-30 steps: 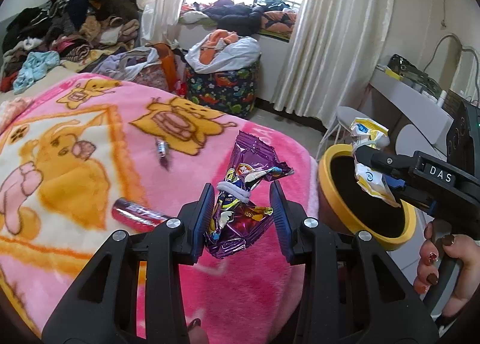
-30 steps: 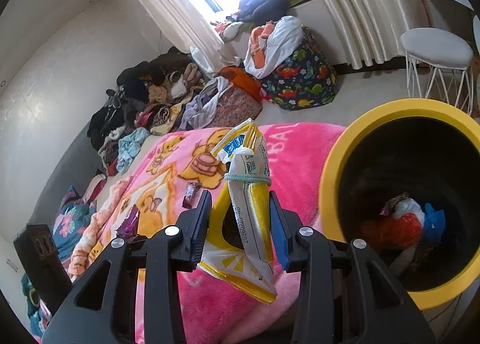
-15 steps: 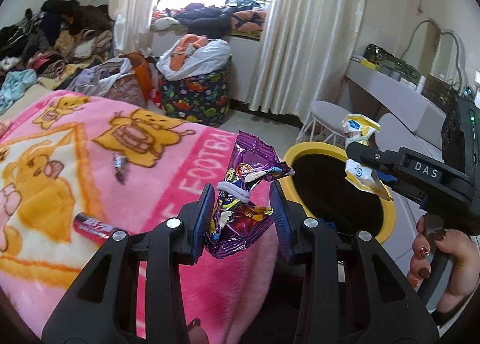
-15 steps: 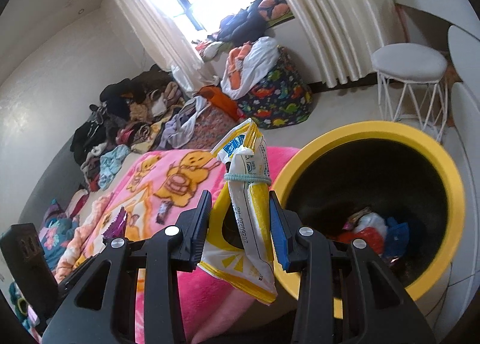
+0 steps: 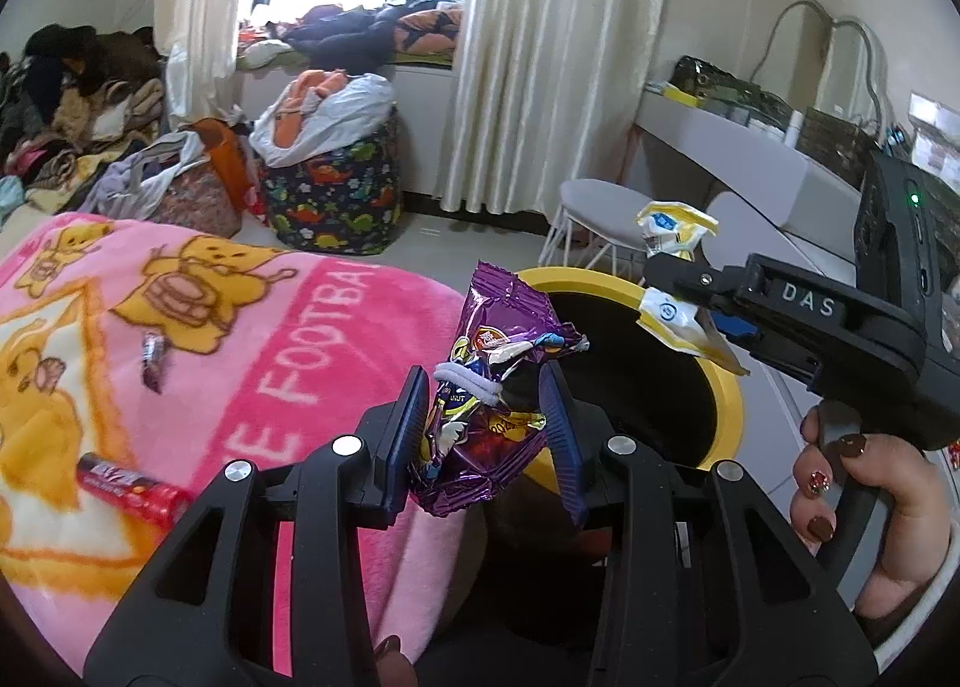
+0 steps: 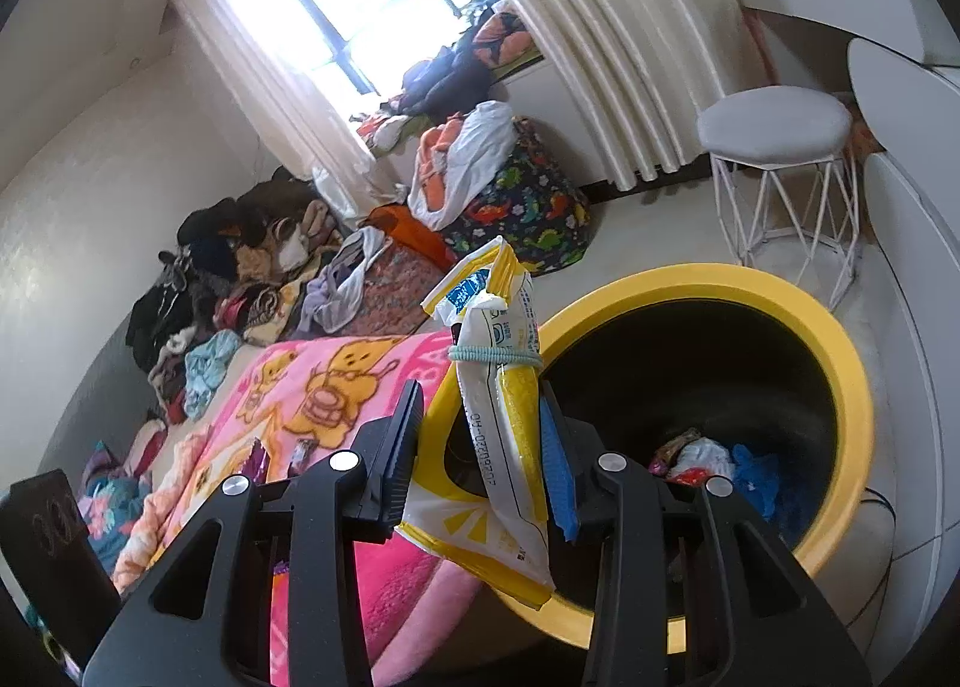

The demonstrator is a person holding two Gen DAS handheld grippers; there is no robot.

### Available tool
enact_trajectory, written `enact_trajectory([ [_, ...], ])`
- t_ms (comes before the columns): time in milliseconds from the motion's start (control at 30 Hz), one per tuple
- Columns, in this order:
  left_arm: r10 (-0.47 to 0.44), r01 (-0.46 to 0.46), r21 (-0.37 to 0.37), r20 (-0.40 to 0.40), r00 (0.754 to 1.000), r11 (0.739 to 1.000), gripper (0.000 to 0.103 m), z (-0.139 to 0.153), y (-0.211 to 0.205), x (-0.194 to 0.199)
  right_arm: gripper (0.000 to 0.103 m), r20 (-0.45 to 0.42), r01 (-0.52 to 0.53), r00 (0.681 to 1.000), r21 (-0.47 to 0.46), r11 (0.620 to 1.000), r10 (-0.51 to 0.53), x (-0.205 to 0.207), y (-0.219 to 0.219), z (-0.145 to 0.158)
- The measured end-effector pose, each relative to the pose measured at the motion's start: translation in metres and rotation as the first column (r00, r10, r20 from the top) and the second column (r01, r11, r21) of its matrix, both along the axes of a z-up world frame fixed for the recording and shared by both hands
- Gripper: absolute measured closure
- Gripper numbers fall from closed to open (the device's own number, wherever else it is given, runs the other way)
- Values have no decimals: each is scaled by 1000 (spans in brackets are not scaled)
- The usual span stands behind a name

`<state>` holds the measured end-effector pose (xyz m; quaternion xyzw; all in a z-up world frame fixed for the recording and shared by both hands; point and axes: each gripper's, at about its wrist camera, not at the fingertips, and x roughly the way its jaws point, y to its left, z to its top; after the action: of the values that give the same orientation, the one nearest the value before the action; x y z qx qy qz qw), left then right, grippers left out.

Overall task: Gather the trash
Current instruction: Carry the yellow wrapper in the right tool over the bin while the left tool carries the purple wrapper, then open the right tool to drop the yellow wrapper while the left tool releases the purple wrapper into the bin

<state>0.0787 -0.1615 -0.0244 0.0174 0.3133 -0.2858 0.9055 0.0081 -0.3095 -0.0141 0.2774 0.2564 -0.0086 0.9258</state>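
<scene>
My left gripper [image 5: 483, 429] is shut on a purple snack wrapper [image 5: 480, 387] tied with a white band, held over the bed's edge next to the yellow-rimmed black trash bin [image 5: 729, 405]. My right gripper [image 6: 483, 447] is shut on a yellow and white wrapper [image 6: 510, 417] tied with a green band, held at the bin's near rim [image 6: 852, 387]. The right gripper also shows in the left wrist view [image 5: 678, 282], over the bin. Trash lies at the bin's bottom [image 6: 708, 459]. A red wrapper [image 5: 129, 486] and a small candy wrapper [image 5: 153, 360] lie on the pink blanket [image 5: 288, 339].
A white stool [image 6: 780, 147] stands behind the bin. A dinosaur-print laundry bag [image 5: 336, 207] stands by the curtain. Clothes are piled at the left wall [image 6: 240, 279]. A white desk [image 5: 750, 147] runs along the right.
Both grippers have moved right, toward the bin, each keeping its wrapper. The bin now fills more of both views and the blanket has slid left.
</scene>
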Motion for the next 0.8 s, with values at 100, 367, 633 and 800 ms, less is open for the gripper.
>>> enact_trajectory([
  [100, -24, 24, 6, -1, 1000, 1000, 72, -2, -10, -1, 67, -5, 28, 1000, 18, 999, -28, -3, -11, -3],
  [367, -83, 83, 29, 0, 997, 996, 72, -7, -39, -5, 67, -19, 92, 996, 50, 994, -92, -12, -37, -14],
  [633, -125, 126, 44, -18, 992, 991, 72, -16, -63, -3, 67, -47, 156, 987, 57, 986, -154, -19, -57, -28],
  [800, -149, 150, 56, -31, 988, 987, 72, -23, -77, 2, 67, -74, 190, 980, 74, 979, -185, -22, -69, -39],
])
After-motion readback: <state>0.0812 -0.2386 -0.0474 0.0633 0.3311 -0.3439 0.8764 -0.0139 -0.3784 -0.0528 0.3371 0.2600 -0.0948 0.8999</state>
